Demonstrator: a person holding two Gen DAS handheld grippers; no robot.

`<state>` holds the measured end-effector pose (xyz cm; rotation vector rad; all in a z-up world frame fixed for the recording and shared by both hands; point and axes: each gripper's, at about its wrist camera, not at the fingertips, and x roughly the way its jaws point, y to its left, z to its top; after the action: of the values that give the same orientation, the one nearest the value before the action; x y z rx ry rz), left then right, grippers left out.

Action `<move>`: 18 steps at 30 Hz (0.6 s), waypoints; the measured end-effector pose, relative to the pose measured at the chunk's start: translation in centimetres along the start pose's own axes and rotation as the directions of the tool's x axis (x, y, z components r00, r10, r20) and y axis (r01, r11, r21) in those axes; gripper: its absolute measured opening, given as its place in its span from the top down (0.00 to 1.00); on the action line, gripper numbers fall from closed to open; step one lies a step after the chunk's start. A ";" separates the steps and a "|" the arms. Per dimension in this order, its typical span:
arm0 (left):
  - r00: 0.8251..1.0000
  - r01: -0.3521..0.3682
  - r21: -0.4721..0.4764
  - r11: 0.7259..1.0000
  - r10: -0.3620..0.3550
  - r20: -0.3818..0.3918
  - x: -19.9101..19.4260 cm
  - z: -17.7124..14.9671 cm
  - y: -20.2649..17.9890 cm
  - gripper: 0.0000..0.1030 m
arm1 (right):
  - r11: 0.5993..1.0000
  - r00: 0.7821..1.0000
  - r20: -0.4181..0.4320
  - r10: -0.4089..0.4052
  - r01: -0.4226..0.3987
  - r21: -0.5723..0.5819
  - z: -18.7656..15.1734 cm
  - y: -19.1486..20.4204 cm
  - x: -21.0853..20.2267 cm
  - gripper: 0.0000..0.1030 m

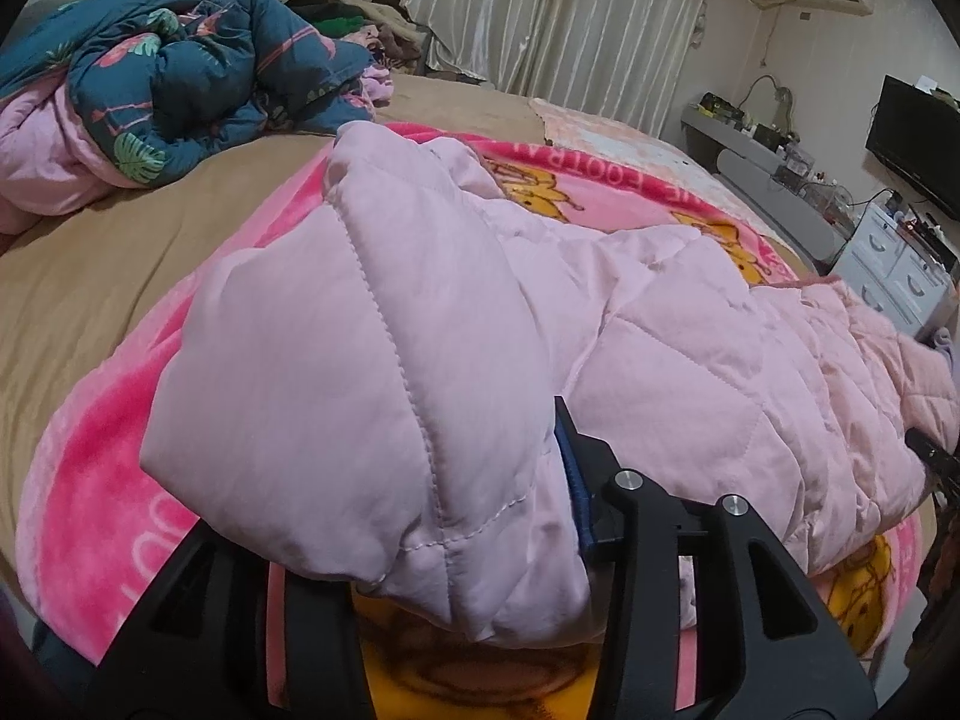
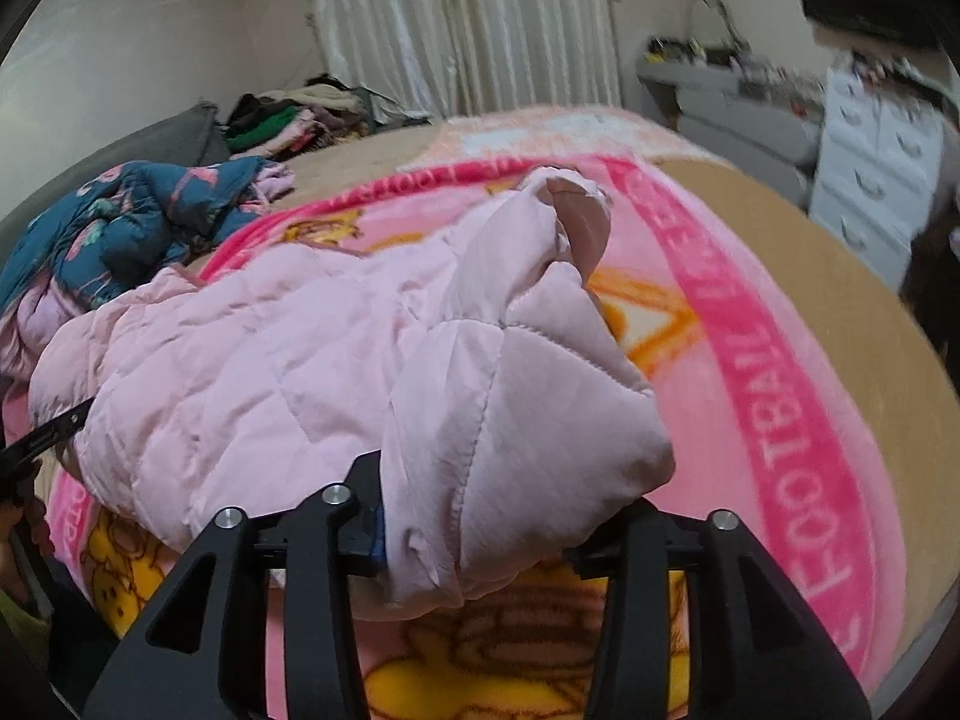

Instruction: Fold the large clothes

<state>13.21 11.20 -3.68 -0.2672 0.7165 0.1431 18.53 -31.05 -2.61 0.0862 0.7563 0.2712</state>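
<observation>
From the left wrist we look low and close across the pink quilted jacket (image 1: 420,324) toward the curtains (image 1: 558,12) and the television (image 1: 912,144) at right. Our right wrist view sits equally near, facing the same curtains (image 2: 468,30). Both share the jacket (image 2: 288,348), pink blanket (image 2: 750,360) and blue floral duvet (image 1: 180,78).

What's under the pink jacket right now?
The pink jacket lies on a pink cartoon blanket, itself on a tan sheet. Anything beneath the jacket's middle is covered.

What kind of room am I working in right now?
Most likely a bedroom at home: the pink quilted jacket lies on a bed spread with a pink blanket, curtains hang behind, and a TV stands by a chest of drawers.
</observation>
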 end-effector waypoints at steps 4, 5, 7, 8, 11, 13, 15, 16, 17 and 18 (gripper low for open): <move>1.000 -0.006 0.005 1.000 0.006 -0.001 0.0 -0.3 0.0 0.65 | 0.996 0.997 -0.068 -0.022 0.028 0.082 -0.7 -1.4 1.9 0.44; 1.000 -0.007 0.004 1.000 0.007 -0.002 0.0 -0.4 0.0 0.65 | 0.994 0.997 -0.080 -0.021 0.029 0.101 -0.9 -1.7 2.3 0.39; 1.000 -0.007 0.004 1.000 0.007 -0.002 0.0 -0.4 0.0 0.64 | 0.991 0.994 -0.107 -0.027 0.040 0.126 -1.3 -2.2 3.0 0.35; 1.000 -0.008 0.005 1.000 0.008 -0.003 0.1 -0.4 0.0 0.64 | 0.988 0.993 -0.119 -0.026 0.043 0.146 -1.6 -2.4 3.4 0.31; 1.000 -0.010 0.005 1.000 0.010 -0.005 0.2 -0.4 0.0 0.63 | 0.976 0.987 -0.159 -0.010 0.044 0.213 -2.2 -3.5 4.3 0.19; 1.000 -0.010 0.002 1.000 0.010 -0.006 0.2 -0.5 0.0 0.62 | 0.967 0.984 -0.178 -0.022 0.066 0.245 -2.4 -4.1 4.5 0.05; 1.000 -0.011 -0.002 1.000 0.011 -0.007 0.2 -0.7 -0.1 0.61 | 0.968 0.983 -0.181 -0.029 0.073 0.241 -2.5 -4.4 4.5 0.05; 1.000 -0.013 -0.002 1.000 0.013 -0.008 0.2 -0.7 0.0 0.61 | 0.968 0.983 -0.181 -0.030 0.074 0.238 -2.5 -4.4 4.3 0.04; 1.000 -0.016 -0.002 1.000 0.016 -0.009 0.2 -0.7 0.0 0.59 | 0.970 0.983 -0.180 -0.035 0.077 0.231 -2.5 -4.3 4.2 0.04; 1.000 -0.018 -0.003 1.000 0.018 -0.010 0.1 -0.8 0.0 0.58 | 0.971 0.983 -0.180 -0.042 0.082 0.222 -2.5 -4.2 4.2 0.04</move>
<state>12.82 11.02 -4.32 -0.2643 0.7285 0.1603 20.58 -34.00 -7.98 0.2592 0.9613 0.1311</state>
